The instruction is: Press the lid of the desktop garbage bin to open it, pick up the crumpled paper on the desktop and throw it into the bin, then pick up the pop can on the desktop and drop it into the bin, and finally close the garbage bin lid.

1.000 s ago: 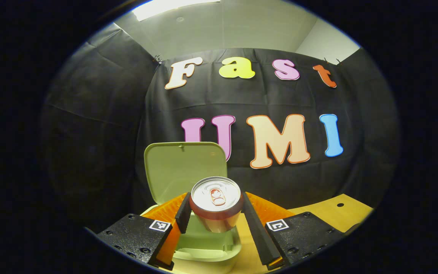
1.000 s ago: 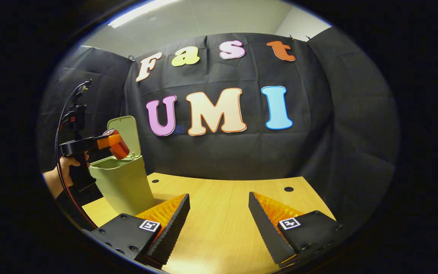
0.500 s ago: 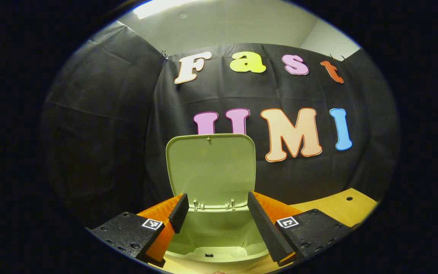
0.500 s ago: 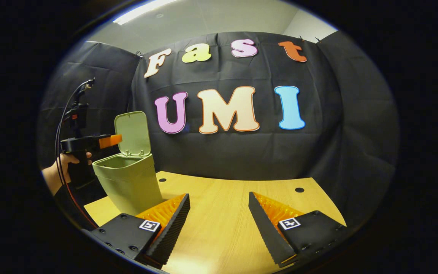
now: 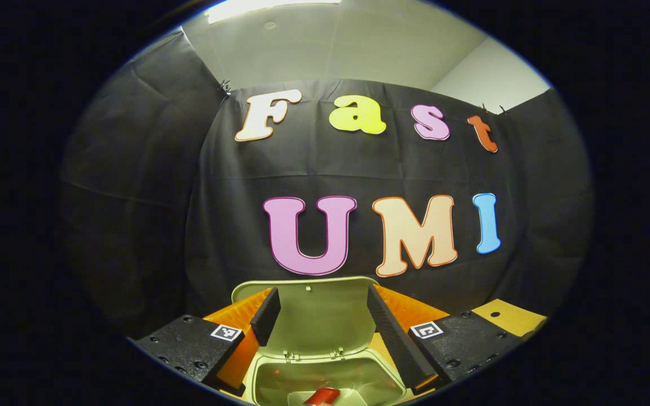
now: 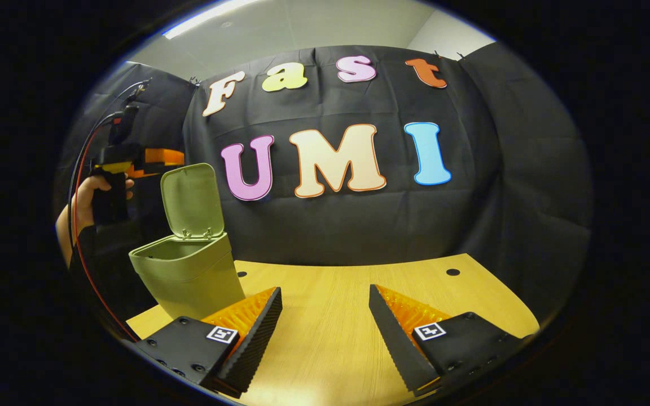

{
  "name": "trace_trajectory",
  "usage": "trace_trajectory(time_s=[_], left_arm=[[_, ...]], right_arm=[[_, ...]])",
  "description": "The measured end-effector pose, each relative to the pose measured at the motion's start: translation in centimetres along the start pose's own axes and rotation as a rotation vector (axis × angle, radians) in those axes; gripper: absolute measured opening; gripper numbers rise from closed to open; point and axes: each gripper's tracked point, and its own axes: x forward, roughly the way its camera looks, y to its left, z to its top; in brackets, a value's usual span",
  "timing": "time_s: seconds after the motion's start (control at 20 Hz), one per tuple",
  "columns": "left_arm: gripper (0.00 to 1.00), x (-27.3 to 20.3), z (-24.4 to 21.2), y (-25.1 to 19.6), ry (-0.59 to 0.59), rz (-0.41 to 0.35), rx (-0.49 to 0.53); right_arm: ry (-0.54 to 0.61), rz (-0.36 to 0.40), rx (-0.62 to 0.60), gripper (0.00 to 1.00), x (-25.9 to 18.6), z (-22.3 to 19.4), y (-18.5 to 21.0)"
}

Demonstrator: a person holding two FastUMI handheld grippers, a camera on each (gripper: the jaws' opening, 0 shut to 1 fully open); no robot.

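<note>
The green desktop bin (image 6: 189, 276) stands at the table's left end with its lid (image 6: 192, 200) raised upright. In the left gripper view the lid (image 5: 316, 316) shows between my fingers, and the red pop can (image 5: 322, 396) lies inside the bin (image 5: 268, 383) below. My left gripper (image 5: 319, 310) is open and empty, high above the bin's mouth. In the right gripper view that left gripper (image 6: 158, 159) is held by a hand (image 6: 85, 194) at lid-top height, left of the lid. My right gripper (image 6: 325, 307) is open over the wooden table (image 6: 330, 282), holding nothing.
A small round hole (image 6: 452, 272) marks the table's far right, another (image 6: 240, 274) sits beside the bin. The black cloth wall stands close behind the table. Cables (image 6: 79, 225) trail from the left gripper's handle.
The left gripper let go of the pop can, which dropped into the bin. The left gripper then rose from the bin's rim to above the lid. The right gripper barely moved.
</note>
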Motion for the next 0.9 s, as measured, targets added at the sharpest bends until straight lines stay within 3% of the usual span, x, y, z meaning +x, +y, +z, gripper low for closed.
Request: trace_trajectory(time_s=[0.2, 0.45, 0.7, 0.9], left_arm=[[0.93, 3.1, 2.0, 1.1, -0.025, -0.001, 0.036], [0.94, 6.2, 0.0, 1.5, 0.056, 0.006, 0.006], [0.94, 5.6, -1.3, 1.2, 0.103, 0.016, -0.012], [0.94, 3.1, -1.5, 0.6, 0.103, 0.031, -0.003]], right_arm=[[0.002, -0.021, -0.006, 0.97, 0.6, -0.1, 0.4], [0.001, -0.048, -0.004, 0.97, 0.4, -0.1, -0.4], [0.008, -0.047, -0.01, 0.97, -0.1, -0.1, -1.7], [-0.005, -0.001, -0.012, 0.96, -0.4, 0.7, -1.7]])
